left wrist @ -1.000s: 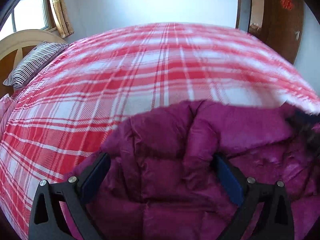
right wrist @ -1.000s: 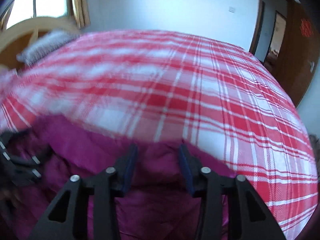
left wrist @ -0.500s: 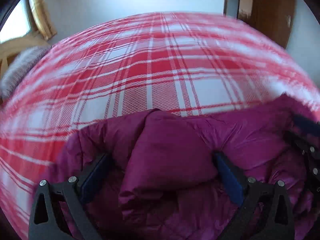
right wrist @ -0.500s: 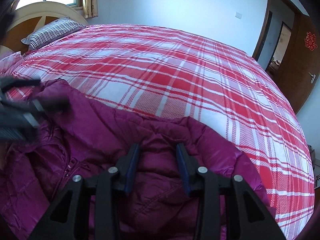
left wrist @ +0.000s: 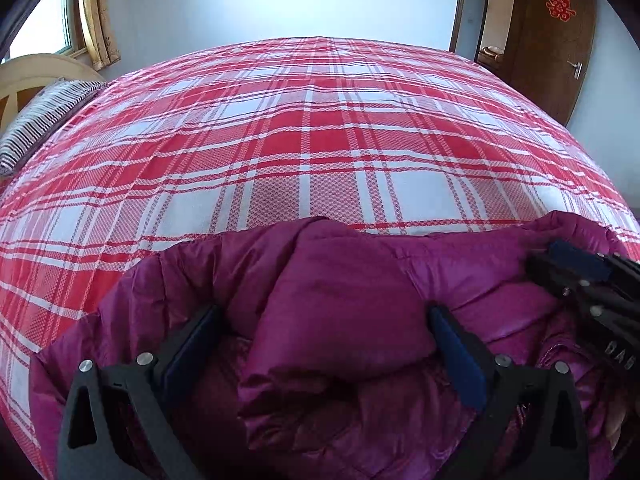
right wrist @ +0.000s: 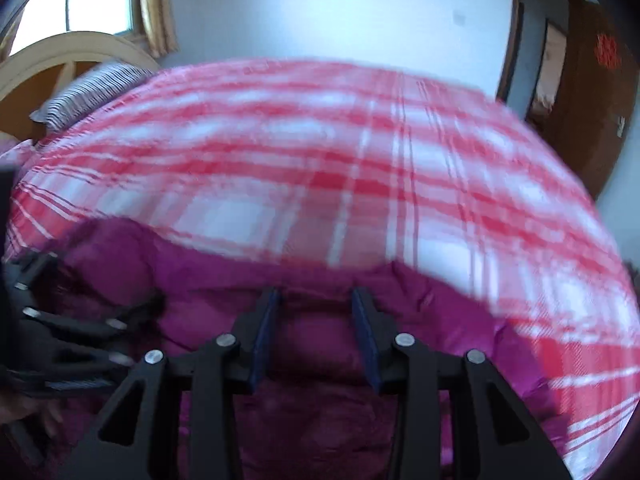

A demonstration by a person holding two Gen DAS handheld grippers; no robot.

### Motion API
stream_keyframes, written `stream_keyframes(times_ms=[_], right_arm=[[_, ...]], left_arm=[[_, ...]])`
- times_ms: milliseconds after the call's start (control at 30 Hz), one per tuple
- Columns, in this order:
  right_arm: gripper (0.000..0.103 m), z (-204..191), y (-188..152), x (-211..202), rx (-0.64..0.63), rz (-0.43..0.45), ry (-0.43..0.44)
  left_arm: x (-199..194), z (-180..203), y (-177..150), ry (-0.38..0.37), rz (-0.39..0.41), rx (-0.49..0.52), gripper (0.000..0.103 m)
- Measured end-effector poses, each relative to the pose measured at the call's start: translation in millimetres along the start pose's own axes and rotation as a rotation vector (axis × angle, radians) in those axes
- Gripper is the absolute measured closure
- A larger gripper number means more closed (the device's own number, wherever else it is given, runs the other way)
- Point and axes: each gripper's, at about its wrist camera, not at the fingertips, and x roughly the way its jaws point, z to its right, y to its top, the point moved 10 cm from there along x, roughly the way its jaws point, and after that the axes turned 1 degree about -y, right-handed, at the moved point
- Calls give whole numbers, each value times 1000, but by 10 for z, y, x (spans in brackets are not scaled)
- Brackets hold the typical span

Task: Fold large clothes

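A magenta puffer jacket [left wrist: 344, 300] lies bunched on the near part of a red and white plaid bed [left wrist: 304, 140]. My left gripper [left wrist: 320, 332] is open wide, its jaws on either side of a thick fold of the jacket. My right gripper [right wrist: 316, 320] has its jaws narrowed on a fold of the jacket [right wrist: 316, 344], with fabric filling the gap. The right gripper also shows at the right edge of the left wrist view [left wrist: 588, 280], and the left gripper shows at the left edge of the right wrist view [right wrist: 60, 332]. The right wrist view is blurred.
A striped pillow [left wrist: 44, 116] and a wooden headboard [left wrist: 24, 80] are at the far left. A brown door [left wrist: 556, 40] stands at the far right, beside a white wall. The plaid bed stretches away beyond the jacket.
The left gripper stayed open around the same fold and its view steadied. The right gripper moved with its fold of jacket and its view blurred.
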Motion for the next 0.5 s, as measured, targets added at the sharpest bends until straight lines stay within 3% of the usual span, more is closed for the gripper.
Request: stream_keyframes(times_ms=[67, 167, 333, 433, 500], right_arm=[[67, 75, -32, 32, 63, -1, 62], [67, 81, -60, 47, 75, -2, 77], [67, 78, -45, 95, 77, 5, 81], [67, 60, -56, 83, 69, 8, 72], [67, 60, -73, 70, 67, 11, 69]], left_arm=[[8, -5, 7, -12, 0, -8, 1], [-111, -32, 60, -8, 29, -24, 1], [-638, -2, 402, -31, 203, -46, 1], [-590, 190, 460, -66, 173, -19, 1], [-350, 299, 350, -46, 97, 34, 1]])
